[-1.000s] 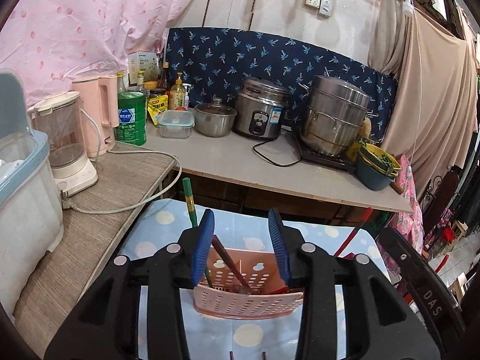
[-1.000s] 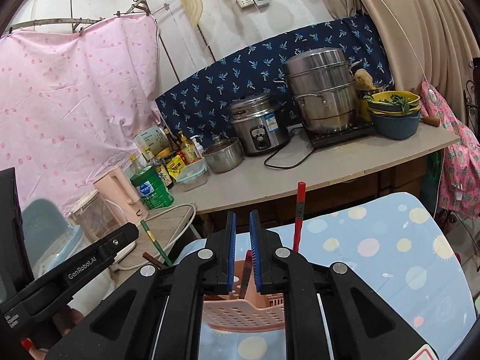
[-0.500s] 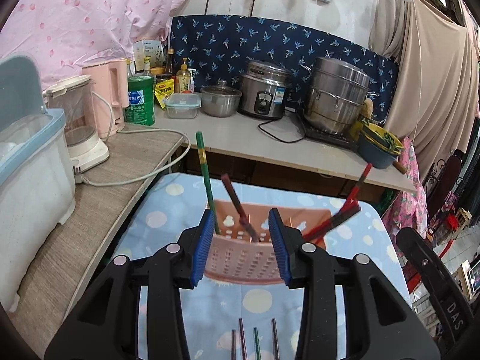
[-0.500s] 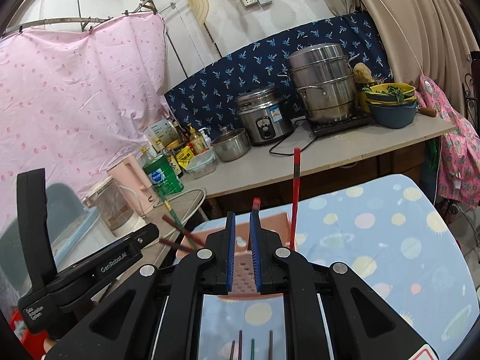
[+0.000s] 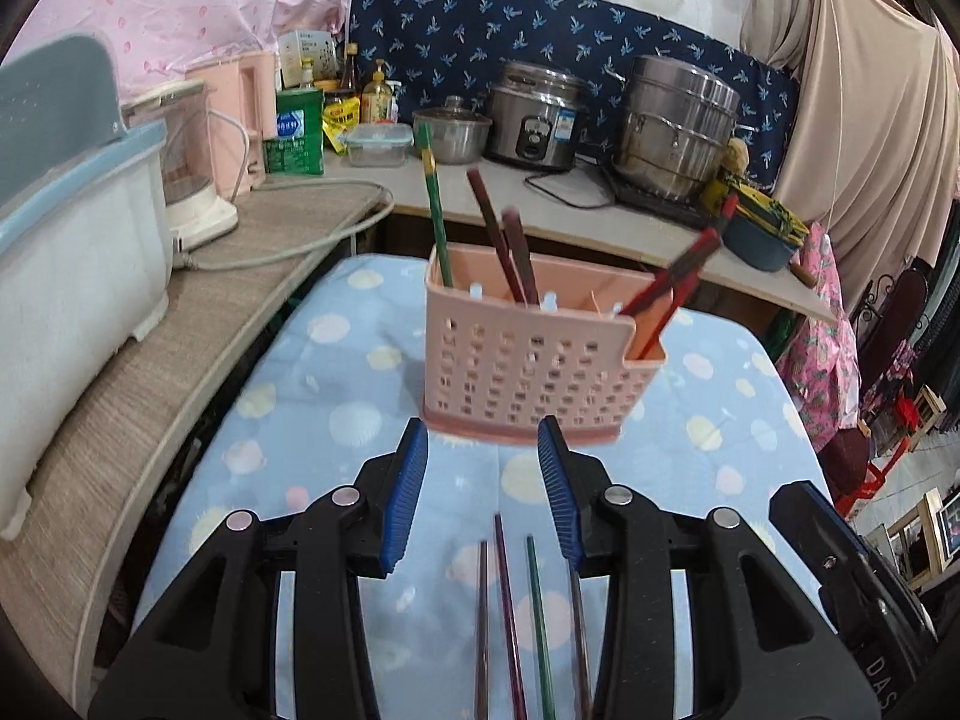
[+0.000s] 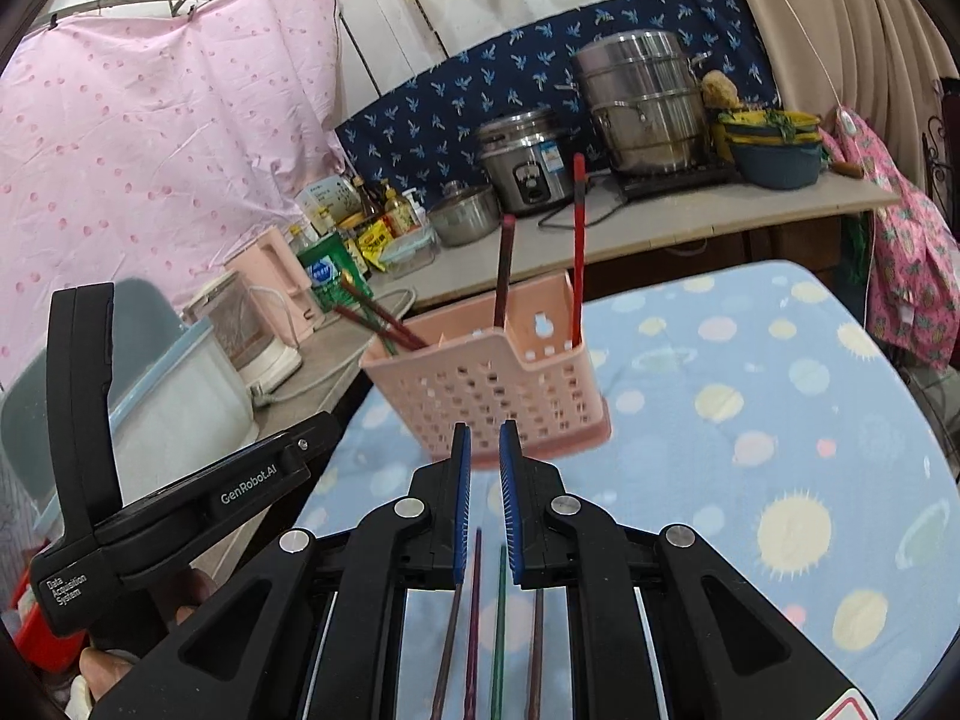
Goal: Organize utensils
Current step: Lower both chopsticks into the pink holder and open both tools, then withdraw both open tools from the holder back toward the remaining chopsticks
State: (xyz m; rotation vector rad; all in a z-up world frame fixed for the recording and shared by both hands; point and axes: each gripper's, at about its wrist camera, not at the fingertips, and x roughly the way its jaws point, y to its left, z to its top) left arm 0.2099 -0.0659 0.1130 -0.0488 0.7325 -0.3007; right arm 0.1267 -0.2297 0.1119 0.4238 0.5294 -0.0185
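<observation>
A pink perforated utensil basket (image 5: pixel 528 354) (image 6: pixel 498 384) stands upright on the blue dotted cloth (image 5: pixel 336 420). A green chopstick (image 5: pixel 435 210), dark red ones (image 5: pixel 510 252) and red ones (image 5: pixel 678 276) stick out of it. Several loose chopsticks (image 5: pixel 510 600) (image 6: pixel 480 618) lie side by side on the cloth in front of the basket, under both grippers. My left gripper (image 5: pixel 480 438) is open and empty, a short way before the basket. My right gripper (image 6: pixel 484 438) has only a narrow gap between its pads, with nothing in it.
Left of the cloth, a wooden shelf holds a white-and-blue plastic bin (image 5: pixel 72 228), a blender (image 5: pixel 192 180) and a pink kettle (image 5: pixel 240 120) with a loose cable. The counter behind carries a rice cooker (image 5: pixel 534 120), a steel steamer pot (image 5: pixel 678 126), stacked bowls (image 5: pixel 762 234) and bottles.
Both grippers have drawn back from the basket, sunk and tipped downward. The basket now lies beyond the fingertips, and the loose chopsticks have come into view beneath them.
</observation>
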